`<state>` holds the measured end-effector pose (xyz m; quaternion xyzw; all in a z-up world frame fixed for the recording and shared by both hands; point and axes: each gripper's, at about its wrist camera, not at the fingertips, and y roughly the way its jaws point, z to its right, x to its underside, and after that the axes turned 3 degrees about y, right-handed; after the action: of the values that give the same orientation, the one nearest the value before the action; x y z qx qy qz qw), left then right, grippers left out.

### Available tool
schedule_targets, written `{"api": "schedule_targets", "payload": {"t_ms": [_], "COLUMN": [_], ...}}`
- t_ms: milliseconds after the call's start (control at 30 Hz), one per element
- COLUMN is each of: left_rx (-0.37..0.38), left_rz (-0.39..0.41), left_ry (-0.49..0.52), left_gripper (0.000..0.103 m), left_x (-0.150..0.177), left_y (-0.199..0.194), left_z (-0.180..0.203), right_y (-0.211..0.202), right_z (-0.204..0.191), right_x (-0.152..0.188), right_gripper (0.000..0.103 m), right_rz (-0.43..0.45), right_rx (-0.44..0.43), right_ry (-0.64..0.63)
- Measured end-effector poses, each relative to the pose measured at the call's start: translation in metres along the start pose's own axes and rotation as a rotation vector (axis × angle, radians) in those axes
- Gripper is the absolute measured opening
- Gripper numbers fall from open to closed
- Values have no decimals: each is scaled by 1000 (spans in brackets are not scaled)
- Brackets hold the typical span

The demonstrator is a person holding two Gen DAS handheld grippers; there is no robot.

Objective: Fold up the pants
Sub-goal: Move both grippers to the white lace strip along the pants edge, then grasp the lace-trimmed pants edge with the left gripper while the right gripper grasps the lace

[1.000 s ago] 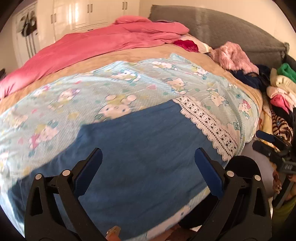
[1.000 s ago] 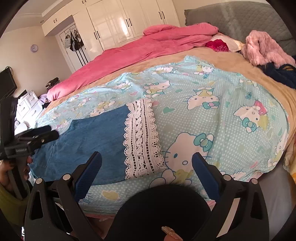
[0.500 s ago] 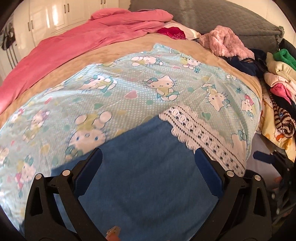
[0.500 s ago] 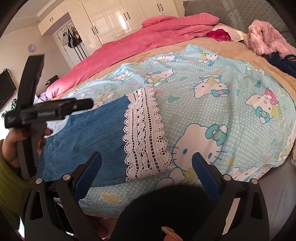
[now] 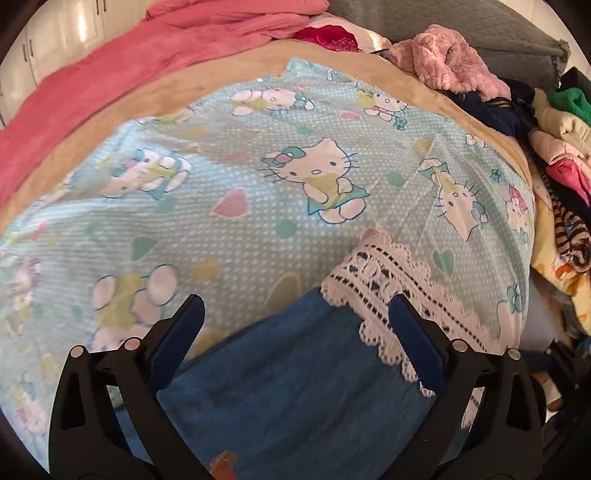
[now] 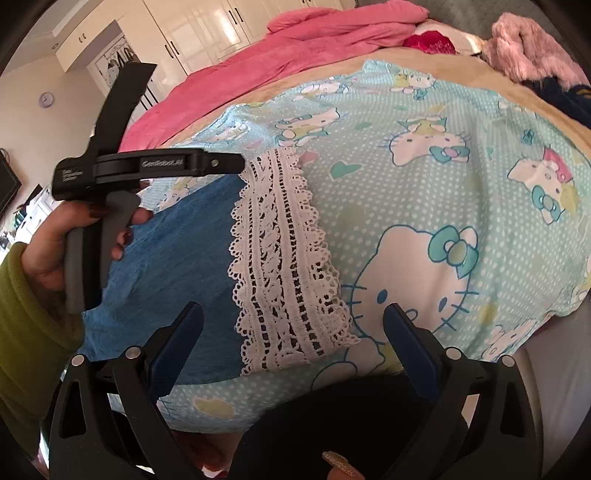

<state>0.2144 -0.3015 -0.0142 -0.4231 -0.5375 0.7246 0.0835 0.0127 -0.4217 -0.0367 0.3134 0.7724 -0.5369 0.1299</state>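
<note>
Blue denim pants (image 5: 295, 387) with a white lace hem (image 5: 391, 288) lie flat on a light blue Hello Kitty sheet (image 5: 295, 166). My left gripper (image 5: 295, 314) is open and hovers over the blue cloth close to the lace hem. In the right wrist view the pants (image 6: 173, 266) and lace hem (image 6: 280, 258) lie left of centre. My right gripper (image 6: 291, 321) is open above the near end of the lace. The left gripper's body (image 6: 147, 166), held by a hand, shows above the pants' far edge.
A pink duvet (image 5: 147, 55) lies along the far side of the bed. A pile of clothes (image 5: 554, 147) and a pink fluffy garment (image 5: 447, 59) sit at the right. White wardrobes (image 6: 192, 33) stand behind. A dark shape (image 6: 332, 424) lies below the bed's edge.
My left gripper has moved along the pants towards the lace hem, which now lies between its fingers. My right gripper has come a little closer to the hem.
</note>
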Motion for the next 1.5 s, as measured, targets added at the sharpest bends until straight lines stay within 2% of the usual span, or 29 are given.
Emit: {"api": "schedule_targets", "payload": {"t_ms": [167,233,300,333,400,500,633,733,767,867,933,1000,1100,1300,1500], "left_rx": [33,75,109,118,143,170,174,166,156,174,151,141,162,214,232], "left_rz": [-18,-24,-27,-24,-17,-16,-19,-21,-26,-28,-29,-22,5,80,171], "left_ry": [13,-10,-42,-47,-42,-22,-24,-44,-39,-35,-22,-23,-51,-106,-148], "left_gripper": [93,93,89,86,71,59,62,63,59,35,30,18,8,7,7], "left_x": [-2,-1,1,2,2,2,2,2,2,0,-1,-1,1,3,13], "left_y": [23,31,35,34,33,30,33,37,37,34,32,29,18,-14,-64], "left_z": [-3,-6,-9,-9,-7,-3,-1,0,1,7,11,11,5,-11,-38], "right_y": [8,10,9,8,8,10,18,20,21,21,21,22,20,2,-16], "right_z": [1,-1,1,1,-1,-7,-7,0,4,11,8,5,3,-20,-76], "right_x": [0,0,0,0,1,-1,-5,-9,-9,-10,-10,-11,-12,-14,-16], "right_gripper": [98,97,80,69,67,66,65,53,51,41,31,28,25,25,25], "right_rz": [-26,-29,-18,-17,-20,-19,-40,-42,-44,-42,-44,-51,-53,32,102], "right_rx": [8,9,3,-1,-5,-40,-76,-114,-134,-157,-159,-167,-179,-229,-243], "right_ry": [5,-4,-1,-1,-10,-31,-5,43,69,109,101,91,89,15,-165]}}
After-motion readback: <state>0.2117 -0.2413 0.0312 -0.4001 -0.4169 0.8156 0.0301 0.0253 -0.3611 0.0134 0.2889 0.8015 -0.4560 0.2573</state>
